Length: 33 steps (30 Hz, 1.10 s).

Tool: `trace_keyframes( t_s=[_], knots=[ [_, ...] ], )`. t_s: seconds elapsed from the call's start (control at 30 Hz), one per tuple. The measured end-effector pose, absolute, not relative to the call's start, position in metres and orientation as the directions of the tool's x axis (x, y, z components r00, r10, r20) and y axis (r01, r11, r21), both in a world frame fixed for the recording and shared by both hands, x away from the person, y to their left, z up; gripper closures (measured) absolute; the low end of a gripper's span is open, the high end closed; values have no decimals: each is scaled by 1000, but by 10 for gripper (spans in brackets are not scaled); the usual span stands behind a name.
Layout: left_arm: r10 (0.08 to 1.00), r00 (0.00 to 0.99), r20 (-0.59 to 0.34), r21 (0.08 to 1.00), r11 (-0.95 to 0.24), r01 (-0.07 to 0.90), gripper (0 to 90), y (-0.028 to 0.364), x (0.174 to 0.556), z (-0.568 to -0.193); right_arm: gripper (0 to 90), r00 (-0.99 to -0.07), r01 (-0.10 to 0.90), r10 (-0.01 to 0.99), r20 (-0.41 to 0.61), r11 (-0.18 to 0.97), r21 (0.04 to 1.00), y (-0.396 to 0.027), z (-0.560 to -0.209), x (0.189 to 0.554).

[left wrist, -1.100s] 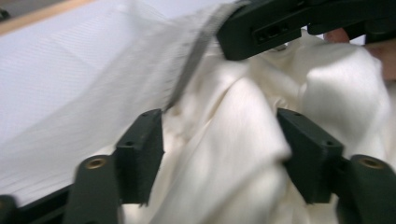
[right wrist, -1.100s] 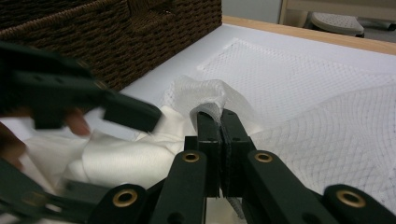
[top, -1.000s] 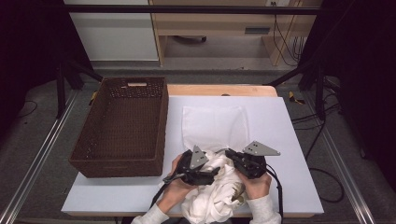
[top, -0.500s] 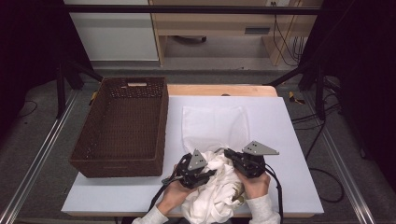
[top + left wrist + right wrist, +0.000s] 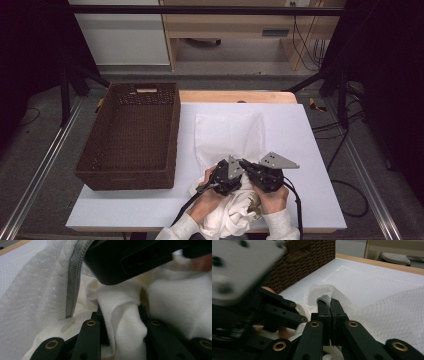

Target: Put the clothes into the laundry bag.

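Two grippers are being worked at the table's near edge: the left gripper (image 5: 223, 176) is clenched on the white garment (image 5: 125, 322), the right gripper (image 5: 329, 305) on the mesh laundry bag's (image 5: 227, 132) zipper edge; most of the garment is lying outside the bag.

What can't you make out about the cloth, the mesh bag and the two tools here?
- Cloth, high view: near end cut off by the bottom edge; its type is unclear.
- Mesh bag mouth, high view: hidden behind both tools.
- Left tool, right gripper view: blurred, too close.
- Basket, right gripper view: mostly cut off.
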<state>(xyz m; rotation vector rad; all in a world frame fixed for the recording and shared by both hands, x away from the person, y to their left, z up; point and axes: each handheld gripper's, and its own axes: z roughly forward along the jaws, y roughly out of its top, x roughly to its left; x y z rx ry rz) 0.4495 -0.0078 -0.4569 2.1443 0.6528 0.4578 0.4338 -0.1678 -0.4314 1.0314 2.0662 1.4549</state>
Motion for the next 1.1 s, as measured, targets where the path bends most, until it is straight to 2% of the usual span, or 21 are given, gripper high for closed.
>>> trace_keyframes(
  t_s=[0.07,0.13,0.23,0.33,0.37,0.4,0.53,0.6,0.63,0.77,0.87,0.93,1.1],
  knots=[
    [596,798,88,803,-517,298,715,-7,450,-457,890,-641,334,763,77,187,924,-168,-430,433],
    [604,794,73,813,-497,304,659,-3,450,-457,890,-640,336,764,80,185,924,-170,-430,433],
    [601,799,20,830,-456,322,451,15,441,-446,890,-625,346,775,94,168,923,-176,-430,434],
    [591,807,4,839,-440,319,340,29,432,-437,890,-622,347,777,100,159,924,-180,-430,434],
    [592,806,1,843,-434,318,340,37,427,-432,890,-622,348,777,100,160,924,-181,-429,434],
    [598,801,-1,843,-431,322,303,52,418,-426,890,-619,348,779,100,158,924,-181,-429,434],
    [615,788,29,825,-459,329,284,69,407,-429,890,-621,351,778,98,164,922,-180,-430,435],
    [630,776,36,812,-471,345,298,75,407,-440,890,-622,350,778,90,174,920,-177,-431,435],
    [643,766,-13,794,-459,399,330,76,415,-457,890,-623,354,777,92,174,919,-177,-431,436],
    [609,785,-109,800,-416,433,657,66,422,-471,890,-625,351,776,83,185,918,-175,-433,436],
    [607,790,-79,811,-422,405,800,56,419,-472,889,-626,357,774,96,175,917,-175,-434,437],
    [598,798,-71,822,-418,386,835,52,416,-467,890,-626,357,774,95,177,917,-174,-434,437],
    [566,821,-82,850,-390,354,842,43,415,-454,890,-626,356,773,100,170,919,-174,-434,437]
  ],
)
